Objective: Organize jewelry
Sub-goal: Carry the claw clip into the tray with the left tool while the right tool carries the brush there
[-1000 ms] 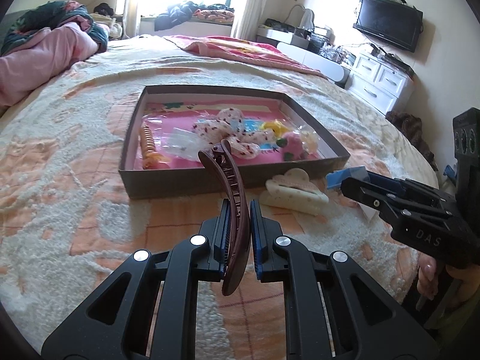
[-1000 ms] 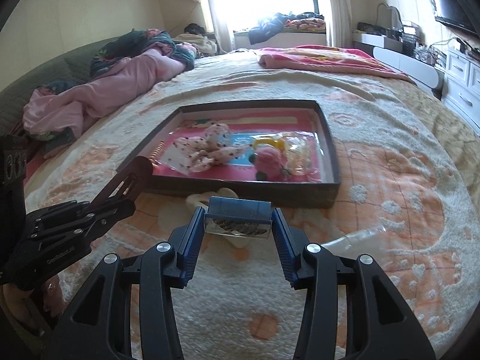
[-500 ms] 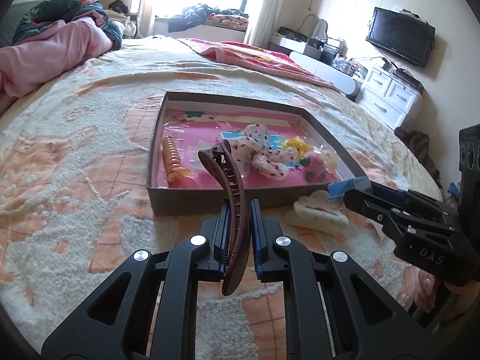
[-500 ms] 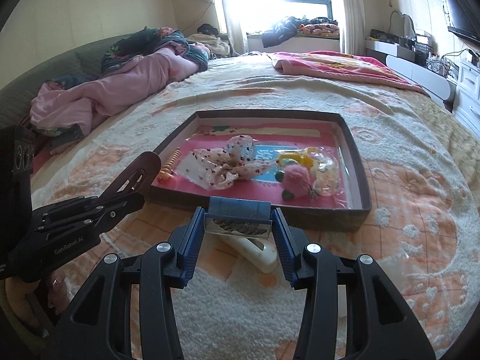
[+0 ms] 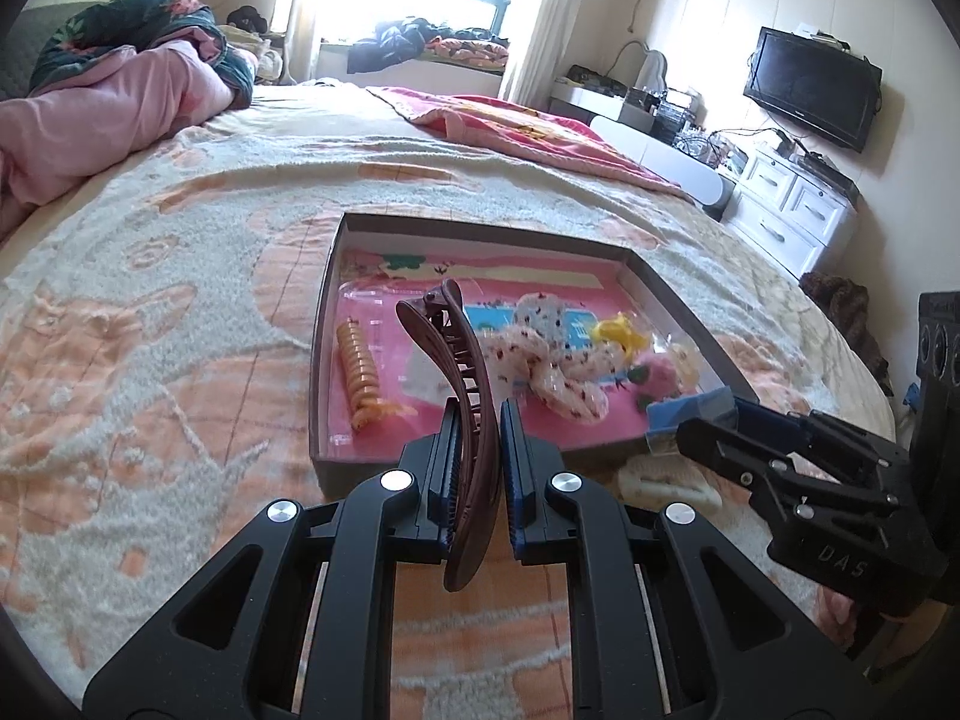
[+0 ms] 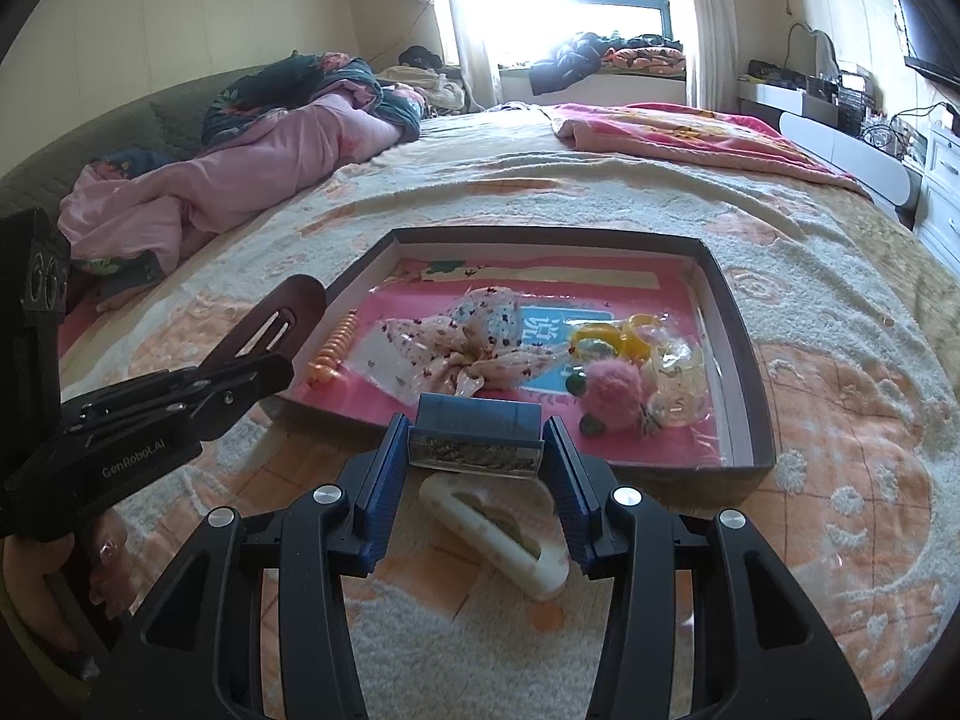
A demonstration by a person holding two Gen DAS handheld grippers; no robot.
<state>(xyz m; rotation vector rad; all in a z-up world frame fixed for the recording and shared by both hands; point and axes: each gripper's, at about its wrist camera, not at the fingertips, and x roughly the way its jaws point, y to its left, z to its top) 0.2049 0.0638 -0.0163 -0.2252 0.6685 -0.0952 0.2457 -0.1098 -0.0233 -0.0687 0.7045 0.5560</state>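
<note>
Chenille bedspread (image 6: 840,420) under a shallow grey tray (image 6: 729,324) with pink lining | left gripper (image 5: 474,438) clamps upright brown hair clip (image 5: 462,372) before tray's near wall | right gripper (image 6: 474,450) pinches small blue box (image 6: 474,420) above cream claw clip (image 6: 498,528) lying on bedspread

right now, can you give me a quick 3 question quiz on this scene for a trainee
1. True or false: the left gripper is shut on the brown hair clip.
2. Where does the cream claw clip lie? A) inside the box B) on the blanket in front of the box C) on the pink quilt
3. Fill in: the right gripper holds a small ____ case.

Key
1. True.
2. B; it lies outside the box, near its front wall.
3. Blue.
</note>
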